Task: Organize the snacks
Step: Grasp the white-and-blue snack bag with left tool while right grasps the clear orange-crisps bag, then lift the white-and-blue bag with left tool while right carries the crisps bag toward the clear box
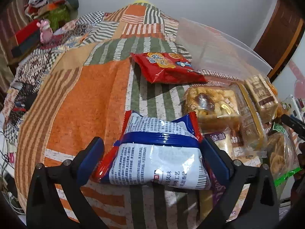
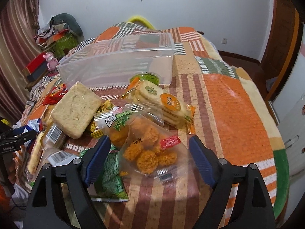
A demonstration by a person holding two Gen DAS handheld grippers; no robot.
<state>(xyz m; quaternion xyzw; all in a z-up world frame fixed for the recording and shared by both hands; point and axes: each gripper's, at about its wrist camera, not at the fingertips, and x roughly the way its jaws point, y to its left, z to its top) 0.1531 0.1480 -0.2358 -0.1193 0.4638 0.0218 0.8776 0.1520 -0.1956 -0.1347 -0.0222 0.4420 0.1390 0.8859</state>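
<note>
While the left gripper (image 1: pixel 152 148) pinches one white-and-blue snack packet (image 1: pixel 152 152) between both fingers above the patchwork blanket (image 1: pixel 85 105), the right gripper (image 2: pixel 150 152) stands wide open, holding nothing — one clear bag of orange snacks (image 2: pixel 148 152) lies between its fingers. One clear plastic box (image 2: pixel 118 64) stands behind the pile.

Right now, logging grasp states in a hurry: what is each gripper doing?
Left gripper: closed on the white packet.
Right gripper: open, holding nothing, around the bag of orange snacks.
</note>
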